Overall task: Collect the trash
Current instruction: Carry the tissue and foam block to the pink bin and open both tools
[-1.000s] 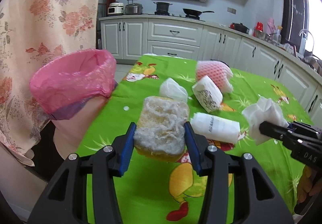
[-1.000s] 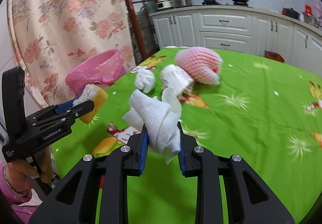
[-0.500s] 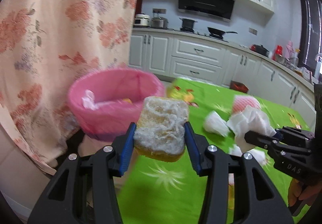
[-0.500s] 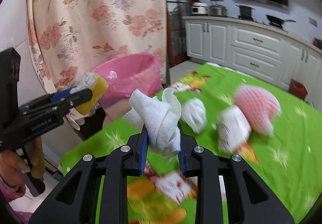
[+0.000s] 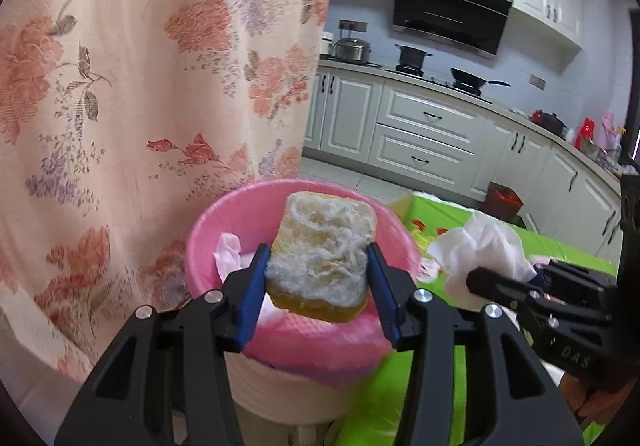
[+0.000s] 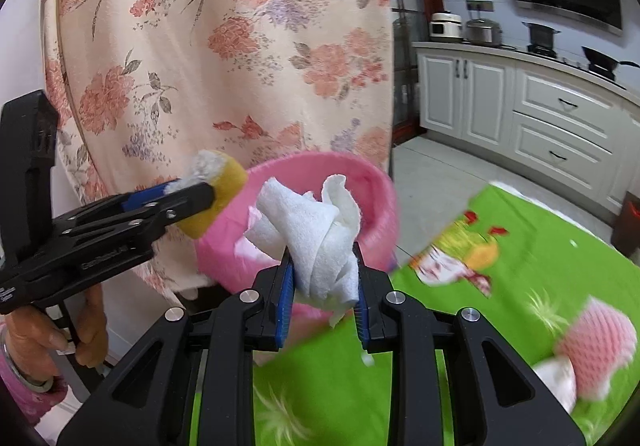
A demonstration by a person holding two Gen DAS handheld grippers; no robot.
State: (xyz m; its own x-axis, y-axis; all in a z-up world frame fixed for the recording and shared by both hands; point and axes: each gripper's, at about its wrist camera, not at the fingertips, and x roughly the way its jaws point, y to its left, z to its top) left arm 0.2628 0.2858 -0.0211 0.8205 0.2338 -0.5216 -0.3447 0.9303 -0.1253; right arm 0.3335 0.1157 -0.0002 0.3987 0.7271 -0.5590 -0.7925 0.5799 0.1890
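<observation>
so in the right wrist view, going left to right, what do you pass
left hand-held gripper clamping the yellow sponge → white tissue wad in the right hand-held gripper, in front of the pink-lined bin → green tablecloth → pink foam net

The mouth of the pink-lined bin [image 5: 208,230] lies open ahead of you, with only a crumpled tissue [image 5: 228,252] low against its left inner wall. The floral curtain [image 5: 140,85] hangs close behind and to the left of the bin, closing that side. To the right, the green table [image 6: 500,278] runs up beside the rim. Your left gripper [image 5: 318,282] and right gripper [image 6: 323,280] approach side by side, each loaded, near one another.
</observation>
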